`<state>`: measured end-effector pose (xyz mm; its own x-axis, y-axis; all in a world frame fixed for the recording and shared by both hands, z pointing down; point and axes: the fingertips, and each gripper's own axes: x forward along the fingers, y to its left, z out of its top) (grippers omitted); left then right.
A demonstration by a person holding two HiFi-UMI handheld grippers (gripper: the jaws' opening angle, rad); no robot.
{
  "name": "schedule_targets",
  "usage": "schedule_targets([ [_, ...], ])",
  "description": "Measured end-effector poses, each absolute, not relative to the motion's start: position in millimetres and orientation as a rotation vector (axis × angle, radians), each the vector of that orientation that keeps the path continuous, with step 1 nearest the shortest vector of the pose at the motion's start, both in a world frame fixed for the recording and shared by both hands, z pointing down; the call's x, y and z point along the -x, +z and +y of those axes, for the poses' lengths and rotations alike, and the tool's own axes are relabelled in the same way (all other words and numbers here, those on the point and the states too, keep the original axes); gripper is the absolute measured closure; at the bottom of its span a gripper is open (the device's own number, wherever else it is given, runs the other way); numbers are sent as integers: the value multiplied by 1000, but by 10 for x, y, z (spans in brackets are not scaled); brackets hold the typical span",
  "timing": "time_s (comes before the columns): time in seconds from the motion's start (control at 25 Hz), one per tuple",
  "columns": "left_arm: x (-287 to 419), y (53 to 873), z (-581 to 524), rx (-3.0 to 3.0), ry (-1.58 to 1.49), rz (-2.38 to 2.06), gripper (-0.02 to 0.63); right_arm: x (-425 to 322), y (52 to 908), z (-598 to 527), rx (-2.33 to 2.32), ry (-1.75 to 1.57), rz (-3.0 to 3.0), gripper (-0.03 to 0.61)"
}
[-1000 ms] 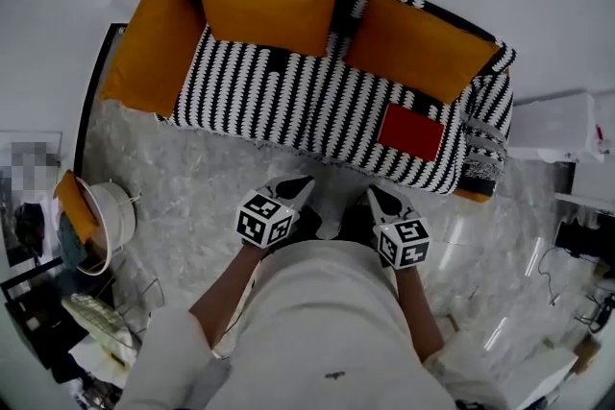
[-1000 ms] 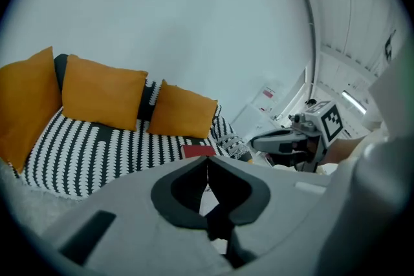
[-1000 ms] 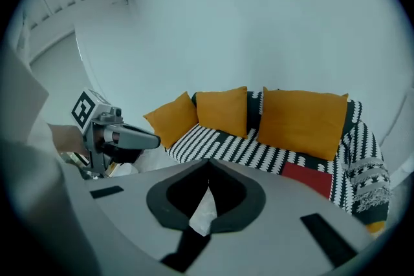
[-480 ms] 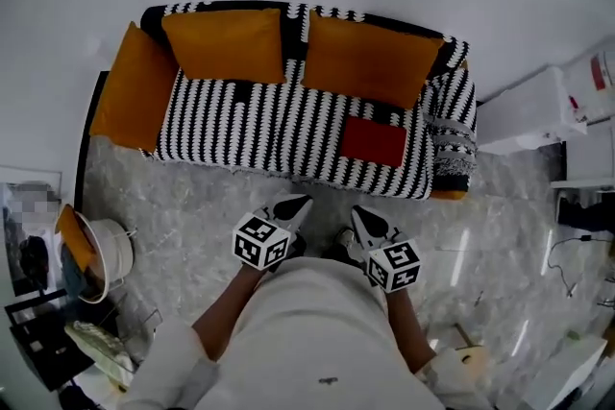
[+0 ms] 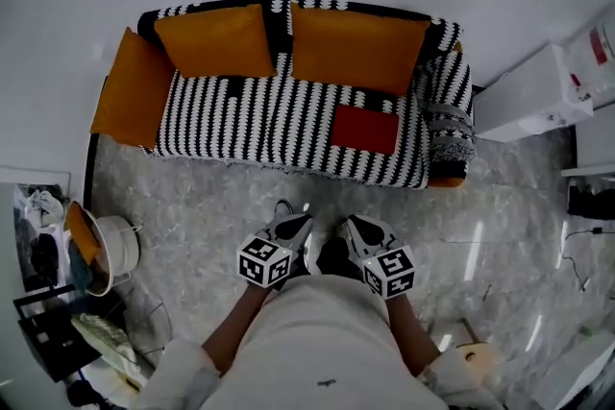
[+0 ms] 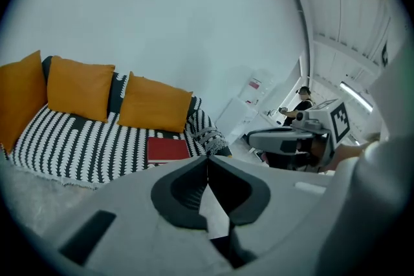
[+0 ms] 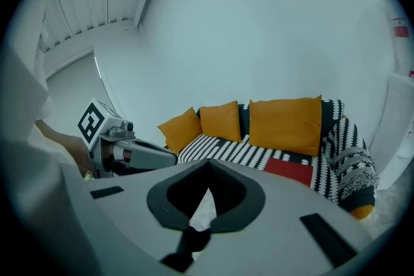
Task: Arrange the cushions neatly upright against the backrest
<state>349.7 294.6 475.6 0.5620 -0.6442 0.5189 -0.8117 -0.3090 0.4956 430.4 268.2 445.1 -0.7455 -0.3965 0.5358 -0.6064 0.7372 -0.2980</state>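
Note:
A black-and-white striped sofa (image 5: 288,115) stands against the white wall. Three orange cushions lean upright on it: one at the left armrest (image 5: 130,91), one at the backrest's left (image 5: 216,40), a wider one at the backrest's right (image 5: 357,48). The same cushions show in the left gripper view (image 6: 155,104) and in the right gripper view (image 7: 286,125). Both grippers hang over the floor in front of the sofa, well short of it. The left gripper (image 5: 293,228) is shut and holds nothing. The right gripper (image 5: 354,229) is also shut and holds nothing.
A red flat item (image 5: 365,129) lies on the seat's right part. A patterned throw (image 5: 449,125) drapes the right armrest. A white cabinet (image 5: 524,96) stands right of the sofa. A white bucket (image 5: 113,245) and clutter sit at the lower left on the marble floor.
The sofa has drawn further off and higher in the head view as the person backed away. Both grippers stayed shut and close together in front of the body.

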Motion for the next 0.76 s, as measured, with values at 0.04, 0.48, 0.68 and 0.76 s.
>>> schedule_targets([
  [0.04, -3550, 4759, 2981, -2052, 293, -1163, 601, -4338, 4463, 2711, -754, 646, -2497, 572],
  [0.48, -3781, 4693, 3075, -2057, 292, -1203, 601, -4486, 4415, 2801, -708, 628, -2533, 572],
  [0.68, -3862, 4662, 3111, -2075, 297, -1202, 601, -4526, 4400, 2852, -700, 619, -2535, 572],
  [0.76, -3889, 4664, 3124, -2077, 300, -1206, 601, -4552, 4404, 2867, -698, 616, -2533, 572],
])
